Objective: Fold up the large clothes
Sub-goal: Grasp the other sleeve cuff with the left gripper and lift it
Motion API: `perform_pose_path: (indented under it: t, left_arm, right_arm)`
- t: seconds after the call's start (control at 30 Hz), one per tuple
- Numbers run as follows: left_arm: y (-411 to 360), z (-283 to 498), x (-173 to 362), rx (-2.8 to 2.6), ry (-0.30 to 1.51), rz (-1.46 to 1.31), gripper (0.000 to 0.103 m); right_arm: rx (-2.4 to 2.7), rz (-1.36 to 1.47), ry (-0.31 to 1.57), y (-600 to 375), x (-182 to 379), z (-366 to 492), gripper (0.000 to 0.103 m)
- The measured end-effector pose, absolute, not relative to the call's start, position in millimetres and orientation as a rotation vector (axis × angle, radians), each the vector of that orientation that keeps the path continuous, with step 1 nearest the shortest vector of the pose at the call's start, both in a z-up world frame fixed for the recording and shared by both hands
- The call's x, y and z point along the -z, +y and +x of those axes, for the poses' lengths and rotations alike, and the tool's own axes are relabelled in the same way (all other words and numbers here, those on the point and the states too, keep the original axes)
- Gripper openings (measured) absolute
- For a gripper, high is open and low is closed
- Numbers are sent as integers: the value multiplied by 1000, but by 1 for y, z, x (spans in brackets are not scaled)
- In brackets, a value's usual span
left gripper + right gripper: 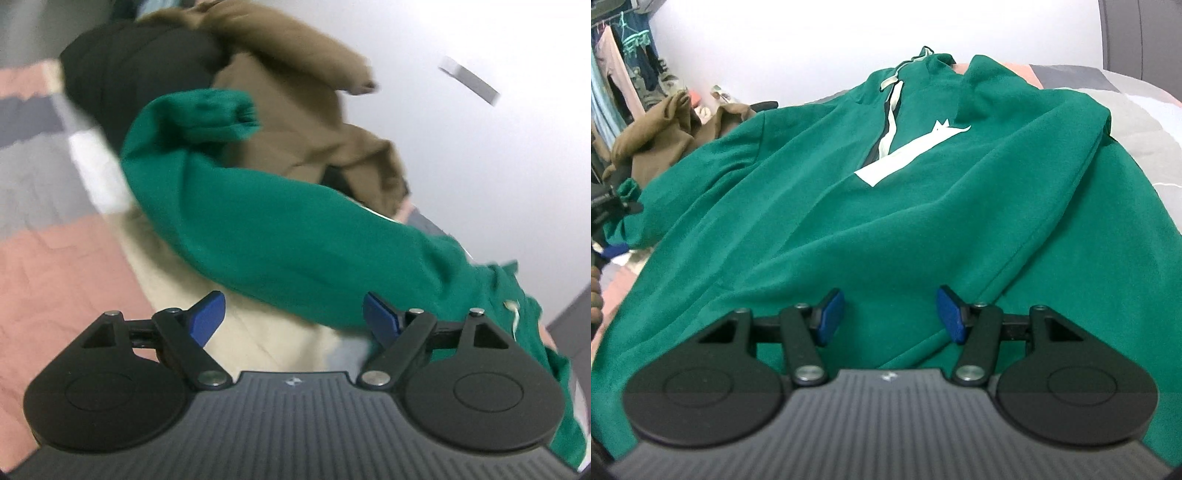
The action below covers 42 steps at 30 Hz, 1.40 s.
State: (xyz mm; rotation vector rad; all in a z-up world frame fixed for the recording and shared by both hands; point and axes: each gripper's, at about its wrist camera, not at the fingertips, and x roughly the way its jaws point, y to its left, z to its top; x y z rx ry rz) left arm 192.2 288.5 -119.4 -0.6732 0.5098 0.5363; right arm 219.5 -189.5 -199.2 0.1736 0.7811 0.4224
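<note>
In the left wrist view, a quilted bedspread (55, 258) in pink, grey and white blocks is seen to the left of the jaws. The left gripper (294, 317) is held with its jaws spread wide, and nothing is pinched between the blue pads (208, 317). A cream cloth (236, 295) lies directly between and just ahead of the jaws. Ahead of them, a sleeve of the green hoodie (295, 236) is stretched from the upper left, where its ribbed cuff (240, 114) is bunched, down to the right past the right-hand finger. Whether that finger touches the sleeve cannot be told. Farther ahead, a black garment (140, 74) is piled, and to the right of it a brown garment (295, 122) is draped against a pale wall (480, 166). The view is blurred.

In the right wrist view, hanging clothes (620, 74) are seen far ahead and to the left of the jaws, with the brown garment (665, 140) heaped below them. The right gripper (890, 314) is held with its jaws spread, and nothing is gripped; the pads are poised over the lower part of the hoodie, though contact with the fabric cannot be told. The green hoodie (849, 221) is laid out front-up ahead of the jaws and to both sides of them. A white drawstring (892, 107) and a white printed patch (908, 151) are seen straight ahead, near the collar. To the right, the grey and pink bedspread (1137, 122) is exposed beside the hoodie.
</note>
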Motion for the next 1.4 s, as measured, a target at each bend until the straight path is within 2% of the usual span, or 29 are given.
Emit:
perform_pose_path:
  t: [0.23, 0.47, 0.67, 0.73, 0.8, 0.9, 1.0, 1.17, 1.4]
  left_arm:
    - [363, 188, 125, -613, 433, -798, 85]
    - [432, 189, 141, -689, 402, -830, 84]
    - [461, 200, 164, -669, 388, -909, 83]
    - [460, 205, 165, -676, 381, -870, 70]
    - [454, 207, 163, -676, 356, -861, 46]
    - [436, 210, 148, -705, 323, -784, 24]
    - [417, 211, 124, -719, 287, -637, 19]
    - [382, 202, 70, -683, 198, -393, 18]
    - [312, 186, 2, -567, 67, -306, 17]
  right_arm:
    - [-423, 319, 799, -204, 203, 225, 57]
    - [-421, 290, 794, -198, 205, 229, 58]
    - [-415, 279, 791, -192, 207, 233, 60]
    - [-412, 267, 784, -189, 207, 234, 61]
    - [-408, 253, 778, -187, 208, 235, 61]
    - [-404, 229, 773, -183, 208, 237, 61]
    - [-397, 211, 770, -179, 207, 238, 61]
    - [-386, 177, 759, -172, 205, 235, 61]
    - [-408, 215, 755, -177, 200, 237, 61]
